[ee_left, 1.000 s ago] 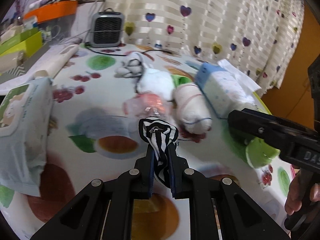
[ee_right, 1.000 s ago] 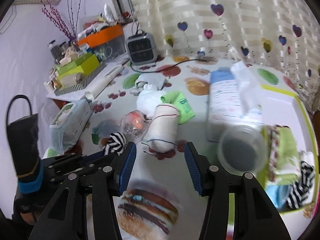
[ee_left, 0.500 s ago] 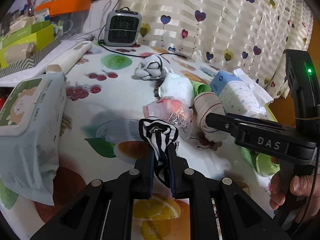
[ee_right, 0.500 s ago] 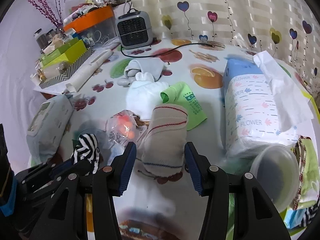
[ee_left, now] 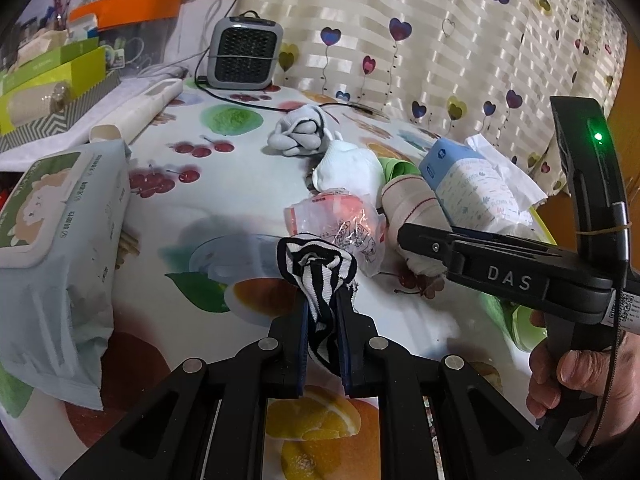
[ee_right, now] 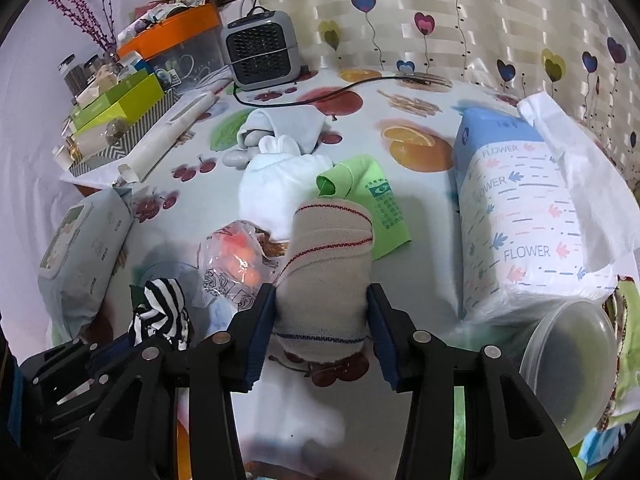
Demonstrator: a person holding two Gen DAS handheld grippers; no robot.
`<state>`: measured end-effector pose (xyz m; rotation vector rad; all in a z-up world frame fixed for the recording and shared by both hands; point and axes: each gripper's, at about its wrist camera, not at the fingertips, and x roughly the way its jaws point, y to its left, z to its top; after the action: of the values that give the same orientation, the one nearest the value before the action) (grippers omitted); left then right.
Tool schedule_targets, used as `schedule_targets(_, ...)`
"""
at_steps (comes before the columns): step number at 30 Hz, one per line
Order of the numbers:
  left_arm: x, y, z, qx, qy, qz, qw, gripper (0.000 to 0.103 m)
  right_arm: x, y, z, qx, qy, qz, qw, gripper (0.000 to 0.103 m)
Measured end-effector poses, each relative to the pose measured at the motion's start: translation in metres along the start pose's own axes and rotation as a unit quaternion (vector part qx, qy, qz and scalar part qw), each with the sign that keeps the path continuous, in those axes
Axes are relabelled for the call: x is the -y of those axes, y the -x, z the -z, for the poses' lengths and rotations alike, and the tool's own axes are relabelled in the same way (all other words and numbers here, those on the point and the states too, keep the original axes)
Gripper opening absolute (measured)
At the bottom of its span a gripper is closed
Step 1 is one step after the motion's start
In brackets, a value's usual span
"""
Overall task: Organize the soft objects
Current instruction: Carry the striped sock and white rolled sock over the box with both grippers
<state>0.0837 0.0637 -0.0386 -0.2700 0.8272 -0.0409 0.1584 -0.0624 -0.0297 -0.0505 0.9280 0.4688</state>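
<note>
My left gripper (ee_left: pixel 323 300) is shut on a black-and-white striped sock (ee_left: pixel 318 268), held above the fruit-print tablecloth; the sock also shows in the right wrist view (ee_right: pixel 160 312). My right gripper (ee_right: pixel 322 308) is open, its jaws on either side of a beige rolled sock with red and blue stripes (ee_right: pixel 326 276), which lies on the table (ee_left: pixel 416 208). Beyond lie a white sock bundle (ee_right: pixel 276 188), a grey sock bundle (ee_right: pixel 280 126), a green cloth (ee_right: pixel 368 196) and a crinkly plastic bag with orange contents (ee_right: pixel 234 256).
A wet-wipes pack (ee_left: pixel 56 248) lies at the left. A blue tissue pack (ee_right: pixel 520 216) and a clear plastic tub (ee_right: pixel 572 364) sit at the right beside a green-rimmed tray (ee_right: pixel 628 312) of folded cloths. A grey heater (ee_right: pixel 262 52) and boxes (ee_right: pixel 120 100) stand at the back.
My right gripper moved forward and down until its open jaws straddle the beige rolled sock. My left gripper kept hold of the striped sock and shifted slightly left.
</note>
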Motion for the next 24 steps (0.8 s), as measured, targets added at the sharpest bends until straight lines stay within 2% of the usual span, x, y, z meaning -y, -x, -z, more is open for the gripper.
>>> schedule_targets(13, 0.01, 0.022, -0.003, 0.018, -0.007, 0.003, 0.9998, 0.012, 0.0, 0.053, 0.017, 0.048, -0.005, -0.027, 0.998, 0.045)
schedule_targets(24, 0.041, 0.052, -0.006, 0.042, -0.031, 0.014, 0.9985, 0.012, 0.005, 0.112, 0.042, 0.097, -0.007, -0.03, 0.995, 0.045)
